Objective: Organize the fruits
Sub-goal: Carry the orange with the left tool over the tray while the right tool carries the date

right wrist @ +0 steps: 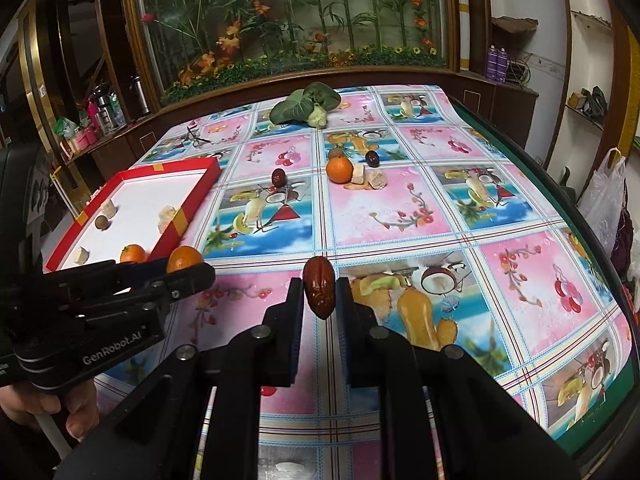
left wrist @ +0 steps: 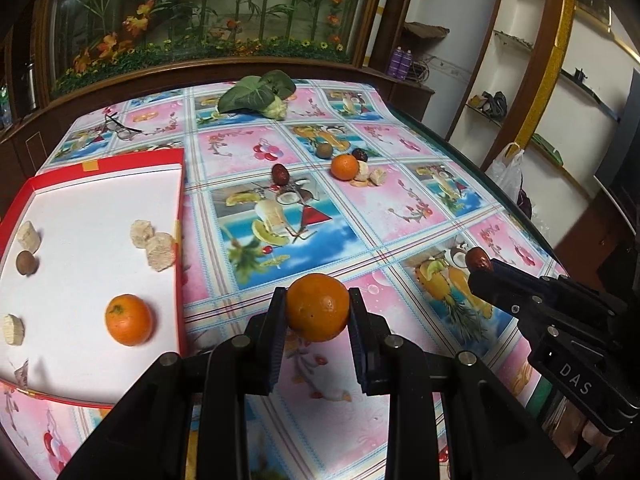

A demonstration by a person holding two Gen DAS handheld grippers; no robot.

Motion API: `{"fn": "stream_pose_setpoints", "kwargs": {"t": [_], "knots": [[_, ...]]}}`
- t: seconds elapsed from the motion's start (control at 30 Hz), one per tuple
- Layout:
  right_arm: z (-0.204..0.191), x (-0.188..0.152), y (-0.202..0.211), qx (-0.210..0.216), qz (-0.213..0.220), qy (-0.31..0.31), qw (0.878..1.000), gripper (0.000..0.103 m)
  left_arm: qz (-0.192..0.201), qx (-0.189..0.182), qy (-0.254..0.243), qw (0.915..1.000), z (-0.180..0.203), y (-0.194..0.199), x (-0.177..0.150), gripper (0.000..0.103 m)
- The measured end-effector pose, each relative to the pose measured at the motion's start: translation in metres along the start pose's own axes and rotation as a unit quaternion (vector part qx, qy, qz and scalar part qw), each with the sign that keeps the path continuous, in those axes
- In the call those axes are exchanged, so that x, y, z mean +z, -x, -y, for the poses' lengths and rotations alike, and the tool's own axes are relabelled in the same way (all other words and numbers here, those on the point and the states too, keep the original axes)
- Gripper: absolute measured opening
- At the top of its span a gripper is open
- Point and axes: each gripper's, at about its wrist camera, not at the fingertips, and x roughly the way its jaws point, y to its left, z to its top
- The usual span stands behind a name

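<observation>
Bare patterned oilcloth surface (right wrist: 400, 208) lies open from centre toward three o'clock, while the shallow red-rimmed white tray (left wrist: 181, 216) blocks nine o'clock and a cluster around the round orange mandarin (left wrist: 344, 167) sits at twelve.

Premises: a home living or dining room. Evidence: table (right wrist: 400, 216) under fruit-print oilcloth; behind it, a wood-framed glass plant display (right wrist: 288, 16); wall shelves (right wrist: 592, 112) to its right.

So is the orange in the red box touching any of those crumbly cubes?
Apart. The left wrist view shows the boxed orange alone, with bare white floor of the red box between it and every crumbly cube.
</observation>
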Motion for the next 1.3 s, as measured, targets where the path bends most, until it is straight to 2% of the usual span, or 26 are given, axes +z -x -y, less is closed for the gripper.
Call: {"fn": "stream_pose_setpoints", "kwargs": {"t": [0.6,1.07,1.3], "knots": [[-0.028,0.012,-0.004,0.035,0.01,0.025,0.999,0.017,0.014,0.058,0.05,0.997,-0.061,0.022,0.01,0.028],[-0.066,0.028,-0.018,0.059,0.008,0.059,0.996,0.017,0.022,0.085,0.077,0.9932,-0.102,0.029,0.013,0.028],[-0.092,0.038,-0.027,0.075,0.012,0.076,0.994,0.017,0.031,0.109,0.101,0.9884,-0.135,0.035,0.014,0.028]]}}
